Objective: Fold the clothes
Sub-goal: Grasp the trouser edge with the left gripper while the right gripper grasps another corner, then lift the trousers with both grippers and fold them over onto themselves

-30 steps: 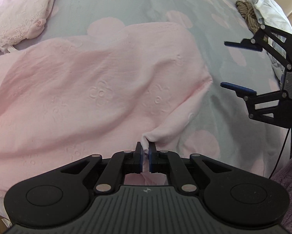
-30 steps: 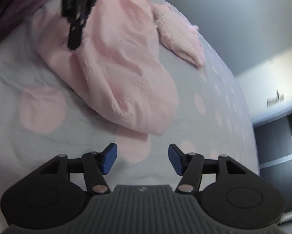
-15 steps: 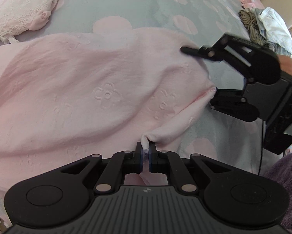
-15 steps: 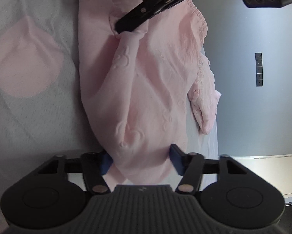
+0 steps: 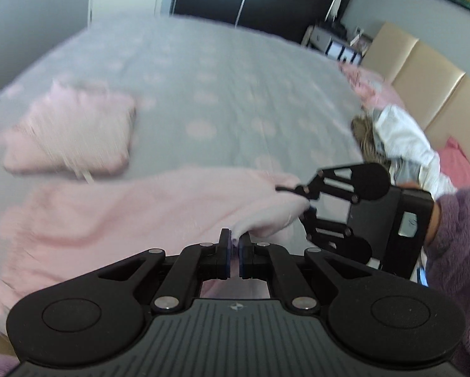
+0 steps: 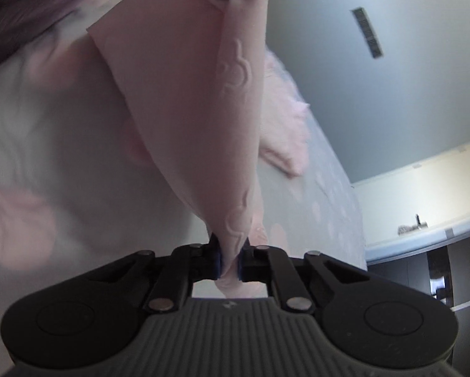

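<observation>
nothing readable is showing up anywhere here; only a small embossed emblem is sitting on each gripper body, too tiny to make out.

My left gripper (image 5: 234, 245) pinches the pink embossed garment (image 5: 134, 213) at six o'clock; my right gripper (image 5: 304, 207) grips it at three. The folded pink lace garment (image 5: 71, 135) lies at ten on the grey dotted bedspread (image 5: 219, 78), a clothes heap (image 5: 398, 138) at two.

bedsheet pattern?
Grey bedsheet with pale pink dots; clearest in the left wrist view.
</observation>
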`<action>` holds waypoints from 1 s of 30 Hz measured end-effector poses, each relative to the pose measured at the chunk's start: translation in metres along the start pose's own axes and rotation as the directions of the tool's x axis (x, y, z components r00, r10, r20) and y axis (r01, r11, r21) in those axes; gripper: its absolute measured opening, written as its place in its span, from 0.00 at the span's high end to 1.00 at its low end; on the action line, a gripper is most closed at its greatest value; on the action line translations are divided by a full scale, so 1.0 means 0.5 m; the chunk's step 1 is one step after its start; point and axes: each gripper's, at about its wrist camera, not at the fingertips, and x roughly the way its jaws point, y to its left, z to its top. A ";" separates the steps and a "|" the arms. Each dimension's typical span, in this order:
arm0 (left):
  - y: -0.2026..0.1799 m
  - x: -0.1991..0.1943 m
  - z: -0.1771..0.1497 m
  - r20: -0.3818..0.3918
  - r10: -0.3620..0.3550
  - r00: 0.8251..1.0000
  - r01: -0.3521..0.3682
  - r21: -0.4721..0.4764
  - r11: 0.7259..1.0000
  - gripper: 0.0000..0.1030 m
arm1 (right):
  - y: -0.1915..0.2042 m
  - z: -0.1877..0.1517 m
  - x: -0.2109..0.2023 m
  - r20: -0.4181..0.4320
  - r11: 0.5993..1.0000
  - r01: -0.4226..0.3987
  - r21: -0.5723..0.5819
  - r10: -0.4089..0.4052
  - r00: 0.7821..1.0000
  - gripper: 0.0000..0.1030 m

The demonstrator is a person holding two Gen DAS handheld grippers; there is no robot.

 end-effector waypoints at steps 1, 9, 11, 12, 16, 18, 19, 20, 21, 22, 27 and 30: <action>-0.008 -0.024 0.015 0.039 0.004 0.999 -0.004 0.012 1.000 0.98 | -0.020 0.018 -0.018 0.002 0.999 0.022 0.044 -0.022 1.000 0.91; -0.085 -0.210 0.092 0.307 -0.113 0.945 0.078 0.125 0.989 0.98 | -0.161 0.129 -0.260 0.000 0.929 0.214 0.304 -0.224 0.975 0.91; -0.105 -0.237 0.107 0.345 -0.158 0.925 0.107 0.163 0.981 0.98 | -0.182 0.154 -0.333 -0.020 0.908 0.248 0.337 -0.256 0.966 0.91; -0.113 -0.248 0.114 0.361 -0.182 0.915 0.123 0.178 0.976 0.98 | -0.197 0.167 -0.363 -0.034 0.902 0.264 0.342 -0.269 0.963 0.91; -0.146 -0.269 0.145 0.409 -0.282 0.868 0.201 0.228 0.953 0.98 | -0.250 0.209 -0.474 -0.102 0.876 0.342 0.339 -0.327 0.939 0.91; -0.162 -0.262 0.165 0.417 -0.332 0.846 0.244 0.250 0.937 0.98 | -0.274 0.215 -0.517 -0.152 0.866 0.397 0.306 -0.367 0.918 0.91; -0.170 -0.257 0.176 0.420 -0.357 0.835 0.265 0.261 0.928 0.98 | -0.284 0.212 -0.535 -0.185 0.859 0.429 0.279 -0.391 0.902 0.91; -0.179 -0.247 0.187 0.413 -0.375 0.830 0.282 0.270 0.921 0.98 | -0.296 0.207 -0.547 -0.216 0.852 0.450 0.268 -0.403 0.890 0.91; -0.187 -0.233 0.198 0.401 -0.389 0.829 0.297 0.275 0.915 0.98 | -0.308 0.201 -0.558 -0.246 0.845 0.469 0.257 -0.412 0.877 0.91; -0.196 -0.216 0.208 0.386 -0.402 0.831 0.311 0.276 0.909 0.98 | -0.318 0.190 -0.558 -0.277 0.842 0.476 0.252 -0.409 0.870 0.91; -0.236 -0.100 0.256 0.306 -0.413 0.858 0.342 0.258 0.903 0.98 | -0.349 0.113 -0.527 -0.406 0.838 0.488 0.242 -0.370 0.836 0.91; -0.264 -0.040 0.279 0.291 -0.395 0.871 0.325 0.260 0.909 0.98 | -0.357 0.064 -0.490 -0.468 0.837 0.500 0.223 -0.358 0.808 0.92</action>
